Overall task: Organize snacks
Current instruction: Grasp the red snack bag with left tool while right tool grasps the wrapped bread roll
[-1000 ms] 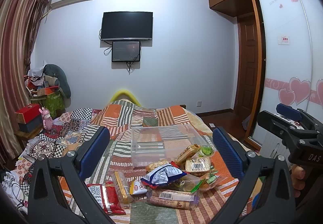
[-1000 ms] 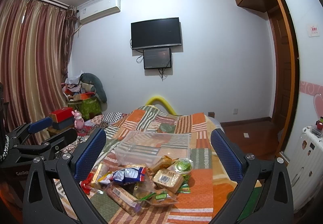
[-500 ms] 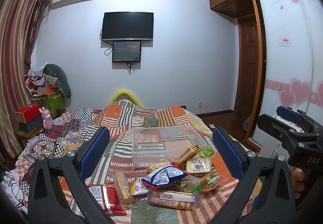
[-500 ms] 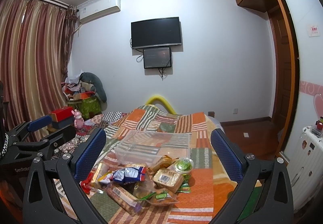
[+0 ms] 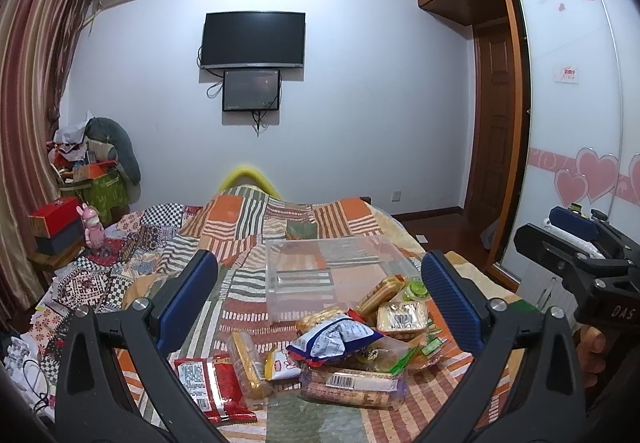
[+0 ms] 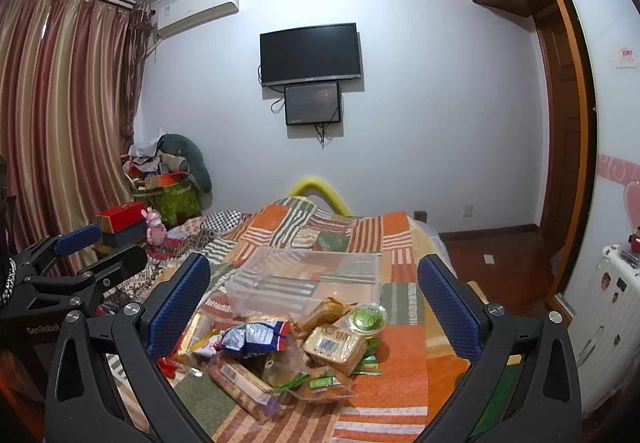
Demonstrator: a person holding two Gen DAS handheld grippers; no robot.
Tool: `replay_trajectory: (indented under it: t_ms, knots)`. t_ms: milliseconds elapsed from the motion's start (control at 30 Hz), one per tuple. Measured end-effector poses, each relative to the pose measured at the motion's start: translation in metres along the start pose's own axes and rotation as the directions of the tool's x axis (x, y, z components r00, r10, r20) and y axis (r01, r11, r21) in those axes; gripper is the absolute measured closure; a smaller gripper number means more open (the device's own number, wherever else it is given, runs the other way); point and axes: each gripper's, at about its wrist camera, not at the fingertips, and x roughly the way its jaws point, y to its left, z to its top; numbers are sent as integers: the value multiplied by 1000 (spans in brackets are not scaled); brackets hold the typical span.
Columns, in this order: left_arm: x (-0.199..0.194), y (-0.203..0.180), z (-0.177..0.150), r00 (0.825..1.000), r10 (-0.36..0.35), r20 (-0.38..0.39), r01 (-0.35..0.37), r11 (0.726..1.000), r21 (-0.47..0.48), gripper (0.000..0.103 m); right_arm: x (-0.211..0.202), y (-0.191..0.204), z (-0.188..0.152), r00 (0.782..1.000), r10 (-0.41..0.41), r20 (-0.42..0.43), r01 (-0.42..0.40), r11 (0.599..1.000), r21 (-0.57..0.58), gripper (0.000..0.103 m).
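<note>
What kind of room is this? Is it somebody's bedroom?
Yes, most likely a home bedroom. A bed with a patchwork quilt fills the middle, a TV hangs on the wall, and a wardrobe with heart stickers stands at the side. Snack packets lie piled on the quilt.

Bedspread (image 5: 248, 239) orange-green striped patchwork; curtain (image 6: 60, 115) red-gold striped; snack bag (image 5: 340, 337) blue-white; wrapper (image 5: 208, 387) red.

The labels on the heaped snack packets (image 5: 344, 339) are too small to read (barcodes show, nothing more). Lower packets lie half buried under the blue-and-white bag (image 6: 256, 337). The left gripper (image 6: 96, 251) is cut off by the right wrist view's edge.
</note>
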Motion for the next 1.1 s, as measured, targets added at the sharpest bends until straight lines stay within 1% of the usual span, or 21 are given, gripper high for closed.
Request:
replay_trajectory:
  t_ms: [67, 133, 267, 300, 400, 467, 533, 667, 733, 767, 867, 1000, 1100]
  knots:
    - [3, 4, -3, 1000, 0, -14, 0, 1000, 2, 7, 5, -2, -3, 1000, 6, -21, -6, 1000, 2, 0]
    - [8, 10, -6, 999, 8, -38, -8, 1000, 13, 16, 9, -5, -8, 999, 4, -43, -4, 1000, -1, 2]
    - [19, 31, -16, 994, 24, -106, -22, 1000, 16, 22, 20, -12, -18, 995, -1, -102, 1, 1000, -4, 8]
    - [23, 37, -19, 992, 26, -125, -24, 1000, 19, 25, 23, -14, -20, 993, -3, -116, 3, 1000, -3, 9]
    - [35, 53, -29, 981, 48, -186, -42, 998, 40, 31, 31, -22, -30, 987, -8, -162, 9, 1000, 8, 11]
    - [45, 67, -38, 971, 60, -231, -53, 998, 36, 31, 36, -25, -37, 981, -12, -193, 15, 1000, 17, 12]
    - [54, 82, -48, 959, 71, -275, -67, 997, 25, 33, 41, -27, -44, 974, -15, -228, 20, 1000, 23, 16]
    - [72, 108, -69, 930, 93, -355, -96, 995, 9, 33, 56, -29, -59, 949, -20, -316, 27, 999, 19, 19]
    - [80, 118, -82, 912, 96, -399, -103, 995, 3, 33, 62, -29, -64, 935, -26, -355, 31, 999, 10, 22]
    - [85, 123, -90, 900, 96, -425, -105, 994, 2, 33, 66, -30, -68, 926, -30, -376, 35, 999, 7, 22]
    - [96, 128, -107, 874, 108, -474, -120, 993, 5, 33, 76, -35, -78, 905, -32, -425, 43, 999, 17, 23]
    - [113, 134, -130, 834, 84, -546, -114, 993, -21, 33, 89, -42, -86, 878, -6, -479, 37, 998, 55, 23]
    - [122, 133, -141, 812, 74, -578, -106, 994, -21, 33, 97, -41, -90, 859, 11, -511, 29, 997, 69, 23]
